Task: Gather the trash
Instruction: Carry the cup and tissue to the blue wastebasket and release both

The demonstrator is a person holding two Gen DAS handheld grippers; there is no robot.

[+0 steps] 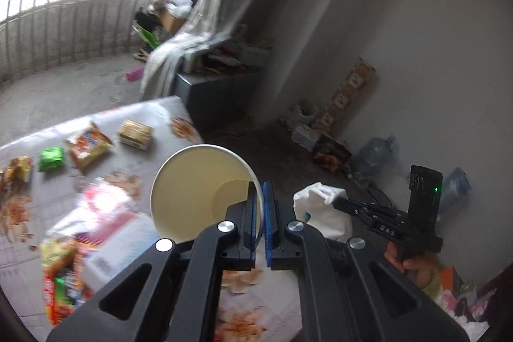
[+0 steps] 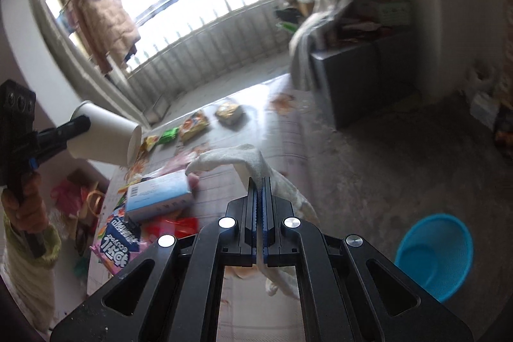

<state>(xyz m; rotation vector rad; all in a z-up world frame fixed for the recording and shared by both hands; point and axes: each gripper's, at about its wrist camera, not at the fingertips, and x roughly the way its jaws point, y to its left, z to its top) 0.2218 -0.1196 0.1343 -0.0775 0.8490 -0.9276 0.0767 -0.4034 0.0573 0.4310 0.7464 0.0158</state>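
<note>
My left gripper (image 1: pixel 260 191) is shut on the rim of a white paper cup (image 1: pixel 195 191), held in the air over the table's right part; the cup (image 2: pixel 105 138) also shows in the right wrist view. My right gripper (image 2: pixel 260 185) is shut on a crumpled white tissue (image 2: pixel 237 161) that hangs over both sides of the fingers; the tissue (image 1: pixel 320 210) shows in the left wrist view too. Snack wrappers (image 1: pixel 88 146) lie on the floral tablecloth (image 1: pixel 250 316).
A blue bin (image 2: pixel 433 255) stands on the floor at the right. A white-blue box (image 2: pixel 157 197) and a pink snack bag (image 2: pixel 118 242) lie on the table. A grey cabinet (image 2: pixel 359 79) stands beyond the table. Bottles and litter (image 1: pixel 372 156) lie along the wall.
</note>
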